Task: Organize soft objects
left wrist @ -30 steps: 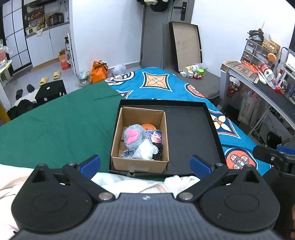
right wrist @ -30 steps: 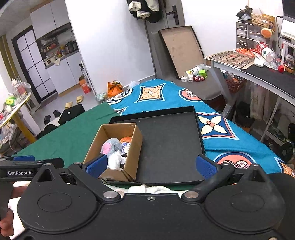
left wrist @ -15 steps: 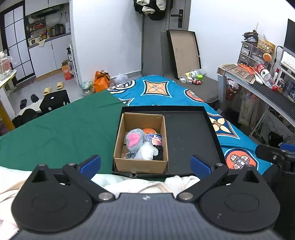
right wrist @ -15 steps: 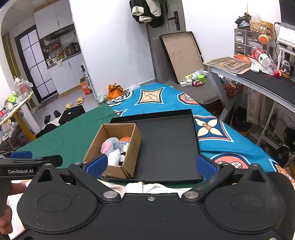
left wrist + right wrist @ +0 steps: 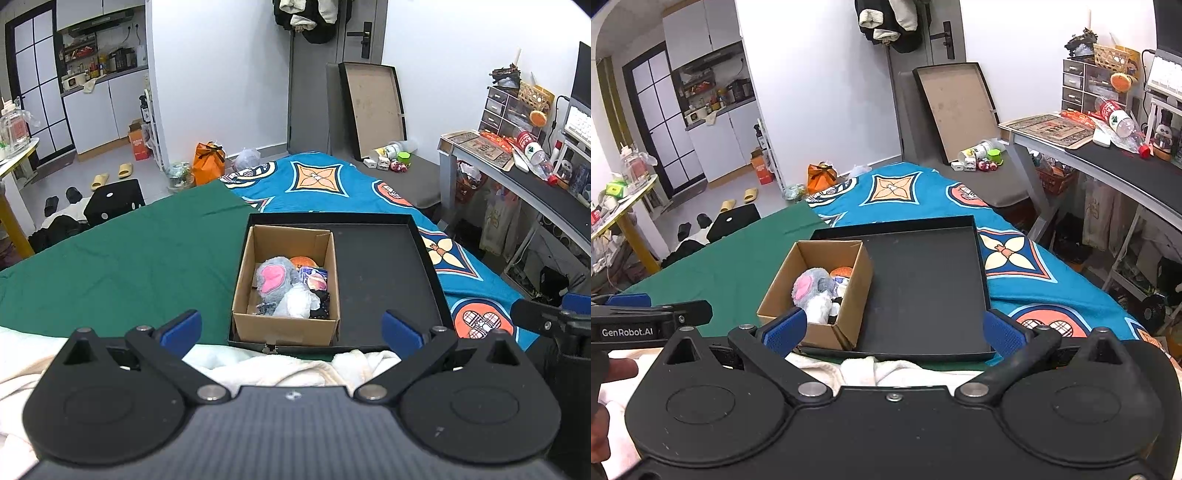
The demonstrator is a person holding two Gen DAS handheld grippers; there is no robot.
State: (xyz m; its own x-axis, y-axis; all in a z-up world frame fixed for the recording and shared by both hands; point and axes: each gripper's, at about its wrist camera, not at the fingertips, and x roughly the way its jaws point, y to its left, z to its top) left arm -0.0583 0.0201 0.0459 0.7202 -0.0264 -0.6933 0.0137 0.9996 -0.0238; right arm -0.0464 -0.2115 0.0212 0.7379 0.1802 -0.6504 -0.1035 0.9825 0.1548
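A cardboard box (image 5: 286, 325) stands in the left part of a black tray (image 5: 384, 280) on the bed. In it lie a grey and pink plush toy (image 5: 275, 278), a white soft item (image 5: 297, 302), an orange item (image 5: 304, 261) and a dark item (image 5: 320, 308). The box (image 5: 783, 295) and the plush (image 5: 809, 286) also show in the right wrist view. My left gripper (image 5: 291, 330) is open and empty, held back from the tray's near edge. My right gripper (image 5: 892, 328) is open and empty, to the right of the left one.
The tray lies on a green cloth (image 5: 122, 266) and a blue patterned cover (image 5: 321, 181). A white towel (image 5: 295, 365) lies under the grippers. A desk (image 5: 528, 181) with clutter stands to the right. Shoes and bags lie on the floor beyond the bed.
Both grippers have drawn back and risen a little from the tray, so more of the room shows. Both stay open and empty.
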